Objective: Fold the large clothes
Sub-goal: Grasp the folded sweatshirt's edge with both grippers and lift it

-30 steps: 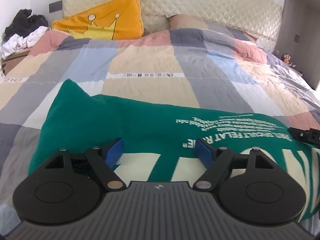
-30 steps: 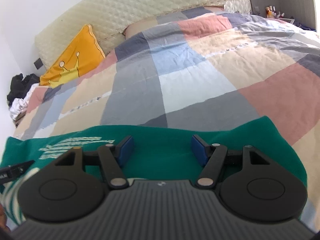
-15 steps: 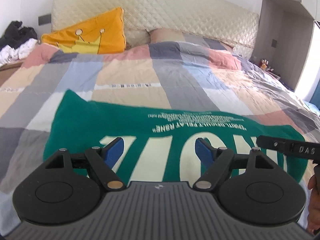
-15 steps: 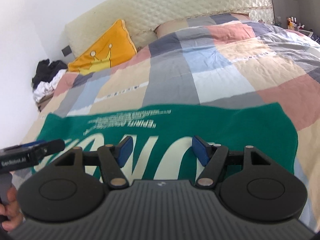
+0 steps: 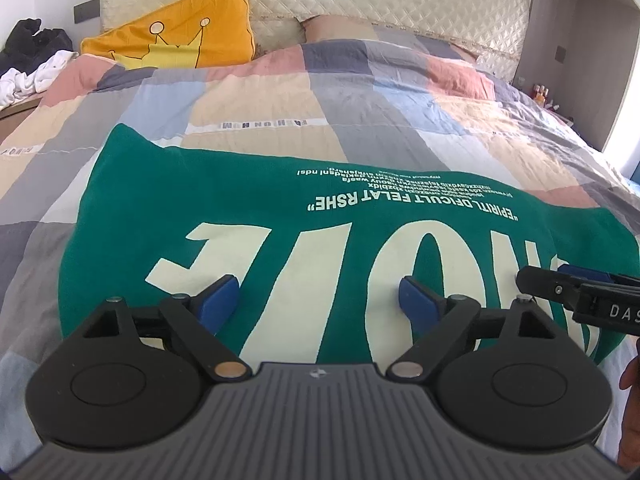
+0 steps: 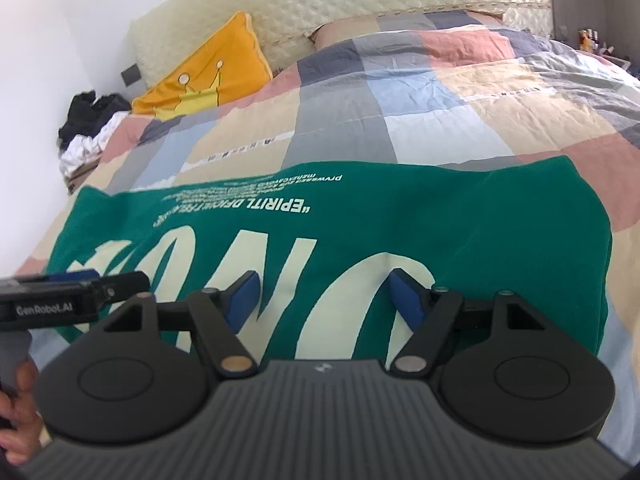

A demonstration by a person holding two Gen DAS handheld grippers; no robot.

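Observation:
A large green garment (image 5: 248, 216) with big cream letters lies folded into a flat rectangle on the patchwork bed, also filling the right wrist view as the same green garment (image 6: 440, 220). My left gripper (image 5: 318, 300) hovers over its near edge, jaws opening, nothing between the blue fingers. My right gripper (image 6: 320, 296) hovers over the garment's right half, jaws also opening and empty. Each gripper's finger shows at the side of the other's view: the right gripper (image 5: 576, 286) and the left gripper (image 6: 76, 284).
The patchwork duvet (image 5: 256, 100) covers the whole bed. An orange crown cushion (image 5: 180, 46) leans on the quilted headboard (image 5: 360, 4). A pile of dark and white clothes (image 5: 28, 64) sits at the far left. A grey wall niche (image 5: 584, 60) stands right.
Both grippers have drawn back toward the near edge, so more of the garment and its lettering shows. Both pairs of fingers stand slightly wider apart than before.

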